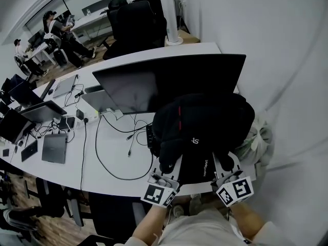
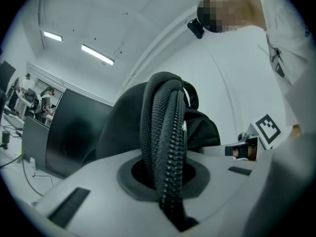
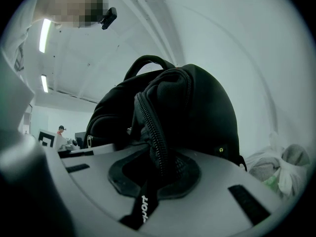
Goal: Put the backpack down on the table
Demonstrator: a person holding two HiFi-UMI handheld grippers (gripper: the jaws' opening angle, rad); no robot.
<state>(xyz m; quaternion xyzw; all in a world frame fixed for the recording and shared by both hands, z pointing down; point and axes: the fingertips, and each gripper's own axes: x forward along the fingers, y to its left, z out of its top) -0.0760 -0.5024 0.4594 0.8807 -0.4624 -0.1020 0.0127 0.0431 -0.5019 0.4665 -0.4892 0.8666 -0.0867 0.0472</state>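
Observation:
A black backpack with a red trim line is over the near right end of the white table, just in front of a dark monitor. Whether it rests on the table I cannot tell. My left gripper is shut on a black zippered strap of the backpack, which runs up between the jaws. My right gripper is shut on another zippered edge of the backpack, with a printed strap tail hanging out below. The other gripper's marker cube shows to the right in the left gripper view.
Black cables loop across the table left of the backpack. Laptops and tablets lie further left. A crumpled pale plastic bag sits to the right by the wall. Office chairs stand behind the table, and people sit at far desks.

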